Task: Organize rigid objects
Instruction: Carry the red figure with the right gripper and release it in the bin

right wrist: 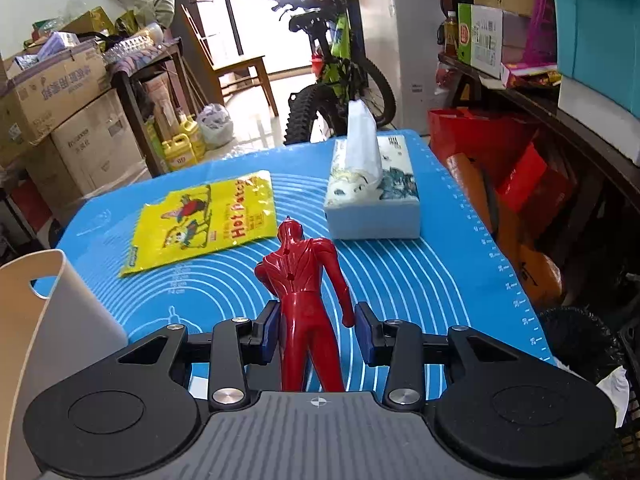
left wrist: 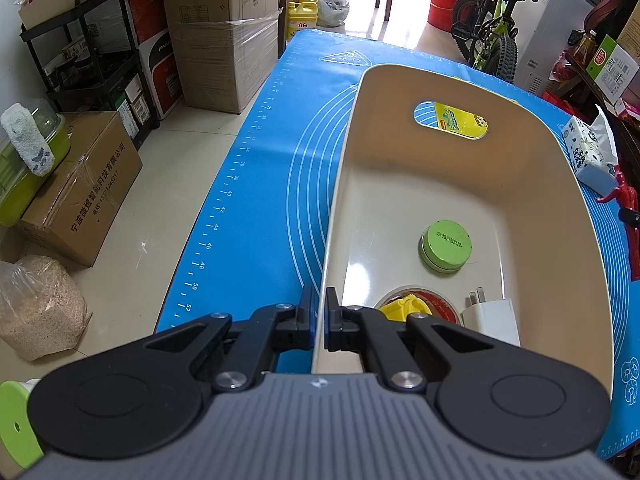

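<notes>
In the left wrist view, the left tool (left wrist: 322,312) pinches the near-left wall of the cream bin (left wrist: 340,184), which holds a green tin (left wrist: 445,245) and a white charger (left wrist: 494,320). In the right wrist view, the right tool (right wrist: 316,330) clamps the red figure (right wrist: 306,292) at the hips, above the blue-matted counter (right wrist: 440,280), near a yellow packet (right wrist: 204,220).

Pale tiled floor (left wrist: 168,168). Stacked cardboard boxes (left wrist: 224,32) at 11 o'clock, black shelf rack (left wrist: 92,60) beside them. Bicycle (right wrist: 336,64) at 12 o'clock before a bright window (right wrist: 240,4); wooden chair (right wrist: 240,72) nearby. Daylight glare on tiles.
</notes>
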Tool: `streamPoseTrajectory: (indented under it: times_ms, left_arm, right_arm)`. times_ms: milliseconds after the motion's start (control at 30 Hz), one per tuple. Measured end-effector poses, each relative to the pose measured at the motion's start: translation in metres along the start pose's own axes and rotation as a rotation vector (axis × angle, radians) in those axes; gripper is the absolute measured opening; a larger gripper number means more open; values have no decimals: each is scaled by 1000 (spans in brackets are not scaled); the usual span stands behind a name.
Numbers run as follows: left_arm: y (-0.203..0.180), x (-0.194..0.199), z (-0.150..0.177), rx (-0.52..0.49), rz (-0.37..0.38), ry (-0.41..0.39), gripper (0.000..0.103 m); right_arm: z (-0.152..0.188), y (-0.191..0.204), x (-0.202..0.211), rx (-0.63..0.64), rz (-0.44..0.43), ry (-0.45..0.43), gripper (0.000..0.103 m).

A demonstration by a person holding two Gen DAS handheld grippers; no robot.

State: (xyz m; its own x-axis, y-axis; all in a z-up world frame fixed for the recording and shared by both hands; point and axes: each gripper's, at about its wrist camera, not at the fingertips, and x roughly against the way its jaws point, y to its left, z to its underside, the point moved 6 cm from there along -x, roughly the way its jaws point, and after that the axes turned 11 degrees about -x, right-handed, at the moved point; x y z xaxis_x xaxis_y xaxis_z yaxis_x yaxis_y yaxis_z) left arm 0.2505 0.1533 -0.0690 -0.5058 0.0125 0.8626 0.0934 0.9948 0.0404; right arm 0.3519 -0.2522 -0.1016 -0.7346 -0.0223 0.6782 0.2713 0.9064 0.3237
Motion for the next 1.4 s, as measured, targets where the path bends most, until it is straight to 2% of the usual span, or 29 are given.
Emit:
streamPoseTrajectory:
  times_ms: [167, 300, 667, 967, 1167, 1400]
  left_arm:
    - [0, 0, 0, 0, 0, 0, 5]
    - [0, 0, 0, 1, 0, 0, 5]
    - [0, 0, 0, 0, 0, 0, 5]
    - [0, 0, 0, 0, 0, 0, 5]
    - [0, 0, 0, 0, 0, 0, 5]
    - [0, 0, 0, 0, 0, 0, 5]
  right_arm:
    - [-5, 10, 22, 6, -38, -37, 47]
    - [-7, 30, 44, 26, -103, -57, 47]
    - [-3, 128, 103, 165, -356, -80, 47]
    - [39, 203, 111, 272, -494, 34, 47]
    - [80, 229, 98, 330, -497, 139, 47]
    - [124, 241, 73, 379, -445, 281, 47]
